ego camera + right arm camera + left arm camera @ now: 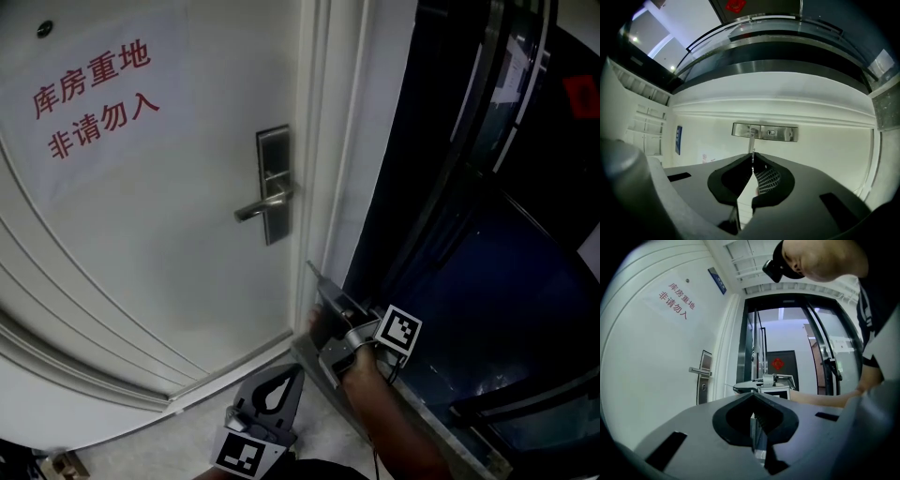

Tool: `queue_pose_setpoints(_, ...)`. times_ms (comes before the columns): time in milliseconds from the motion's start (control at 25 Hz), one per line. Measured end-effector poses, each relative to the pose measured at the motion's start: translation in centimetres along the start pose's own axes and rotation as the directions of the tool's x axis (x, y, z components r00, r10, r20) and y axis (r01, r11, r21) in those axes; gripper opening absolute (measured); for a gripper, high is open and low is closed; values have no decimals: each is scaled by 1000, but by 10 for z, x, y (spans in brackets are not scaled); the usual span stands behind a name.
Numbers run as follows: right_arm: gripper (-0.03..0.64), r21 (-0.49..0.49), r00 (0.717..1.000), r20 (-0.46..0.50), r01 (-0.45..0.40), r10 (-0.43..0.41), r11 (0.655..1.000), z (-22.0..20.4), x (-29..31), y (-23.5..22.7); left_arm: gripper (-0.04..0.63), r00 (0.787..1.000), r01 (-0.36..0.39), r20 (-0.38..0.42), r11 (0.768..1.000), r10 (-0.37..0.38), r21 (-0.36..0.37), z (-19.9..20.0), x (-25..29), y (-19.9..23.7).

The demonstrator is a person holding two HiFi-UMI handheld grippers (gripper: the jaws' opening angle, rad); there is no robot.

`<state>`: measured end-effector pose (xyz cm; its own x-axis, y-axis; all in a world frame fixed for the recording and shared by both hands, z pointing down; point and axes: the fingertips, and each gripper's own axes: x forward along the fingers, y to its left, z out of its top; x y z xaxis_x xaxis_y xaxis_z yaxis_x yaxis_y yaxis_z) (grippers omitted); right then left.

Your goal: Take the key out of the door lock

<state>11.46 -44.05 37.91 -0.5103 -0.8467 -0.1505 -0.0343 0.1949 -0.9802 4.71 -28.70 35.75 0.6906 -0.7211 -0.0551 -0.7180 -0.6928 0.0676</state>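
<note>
The white door [141, 234] carries a steel lock plate [273, 183] with a lever handle [262, 204]. The keyhole [772, 133] on the plate shows nothing sticking out. My right gripper [317, 278] hovers low by the door's edge, below and to the right of the lock. It is shut on a thin metal sliver [752, 155] at its tips, which looks like the key [730, 386]. My left gripper [296, 370] hangs lower, near the floor, shut and empty.
Red printed characters [89, 98] mark the door's upper left. A dark glass door [487, 234] with metal frames stands right of the white jamb [342, 141]. A metal threshold [441, 422] runs along the floor under my right forearm.
</note>
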Motion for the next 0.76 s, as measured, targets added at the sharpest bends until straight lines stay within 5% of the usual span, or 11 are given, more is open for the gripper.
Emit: queue_pose_setpoints(760, 18, -12, 1000, -8, -22, 22, 1000, -1, -48, 17, 5, 1000, 0, 19, 999, -1, 39, 12, -11, -57)
